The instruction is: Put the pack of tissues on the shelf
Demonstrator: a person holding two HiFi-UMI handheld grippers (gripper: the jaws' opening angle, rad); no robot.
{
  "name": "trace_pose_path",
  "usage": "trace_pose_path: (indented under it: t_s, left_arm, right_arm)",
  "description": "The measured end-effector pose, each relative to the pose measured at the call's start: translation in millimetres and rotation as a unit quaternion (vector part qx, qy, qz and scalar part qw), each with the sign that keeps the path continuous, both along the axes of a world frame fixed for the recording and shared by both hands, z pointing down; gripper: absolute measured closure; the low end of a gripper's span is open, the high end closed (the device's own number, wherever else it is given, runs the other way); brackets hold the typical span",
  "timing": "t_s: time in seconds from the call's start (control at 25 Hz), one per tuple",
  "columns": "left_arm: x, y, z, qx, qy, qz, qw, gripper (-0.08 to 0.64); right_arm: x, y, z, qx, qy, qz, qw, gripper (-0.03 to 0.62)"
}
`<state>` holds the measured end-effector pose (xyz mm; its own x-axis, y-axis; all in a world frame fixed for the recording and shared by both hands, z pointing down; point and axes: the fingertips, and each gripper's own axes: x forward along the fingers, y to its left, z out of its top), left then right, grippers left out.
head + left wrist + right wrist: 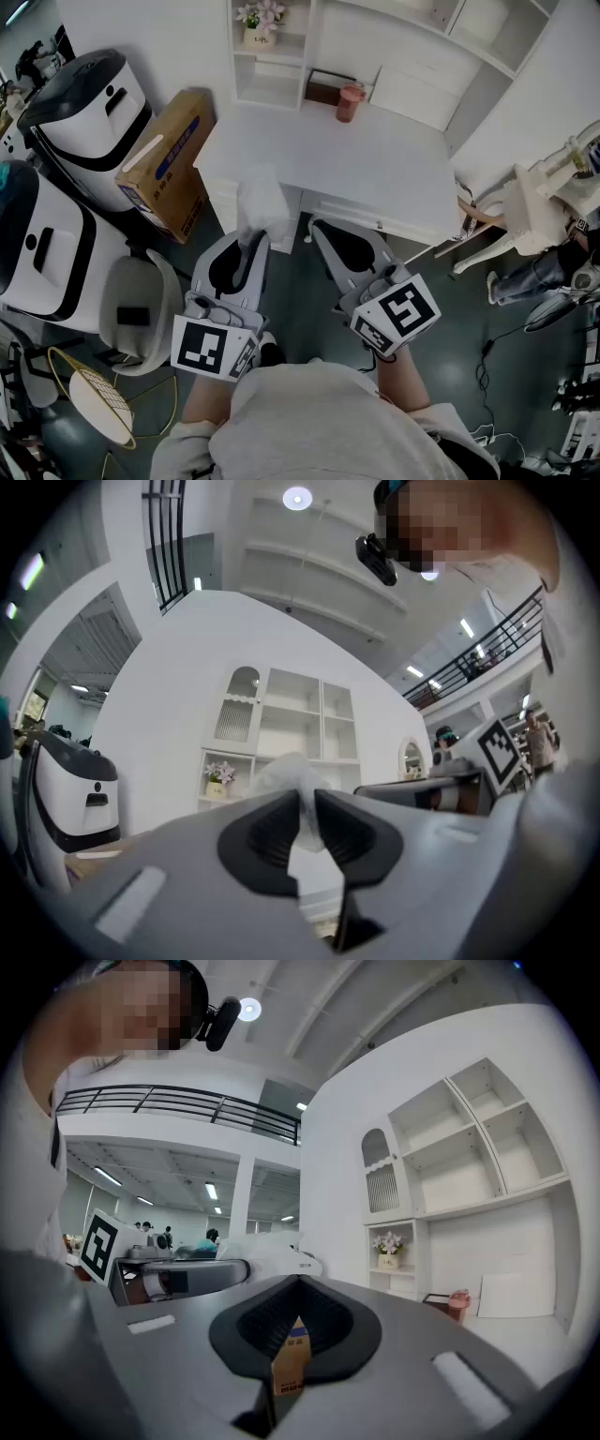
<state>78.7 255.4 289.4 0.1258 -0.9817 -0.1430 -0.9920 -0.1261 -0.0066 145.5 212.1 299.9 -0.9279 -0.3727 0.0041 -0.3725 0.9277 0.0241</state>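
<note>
The pack of tissues is a soft white plastic packet, and my left gripper is shut on its near end. It sticks out past the jaws over the near edge of the white desk. In the left gripper view the pack bulges above the pinched pads of the left gripper. The white shelf unit stands at the back of the desk, some way ahead. My right gripper hovers beside the left one, shut with nothing in it; its jaw tips meet in the right gripper view.
A pink cup and a brown box stand on the desk by the shelf; a flower pot sits in a left compartment. A cardboard carton leans at the desk's left, beside two white-and-black machines. A chair is at lower left.
</note>
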Motion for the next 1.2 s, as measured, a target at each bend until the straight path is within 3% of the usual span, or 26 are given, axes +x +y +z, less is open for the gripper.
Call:
trace_pose_path:
  t_s: [0.52, 0.68, 1.2]
  left_arm:
    - [-18.7, -9.0, 1.5, -0.001, 0.002, 0.006, 1.0000, 0.514]
    - [-34.9, -15.0, 2.1, 0.000, 0.001, 0.013, 0.9999, 0.514]
    - [-66.9, -33.8, -1.2, 0.013, -0.009, 0.051, 0.9986, 0.515]
  right_arm:
    - [-18.2, -7.8, 1.1, -0.001, 0.002, 0.006, 1.000, 0.592]
    - [-34.0, -12.3, 0.3, -0.013, -0.017, 0.010, 1.000, 0.592]
    - [-61.7, -26.7, 4.2, -0.012, -0.023, 0.053, 0.998, 0.592]
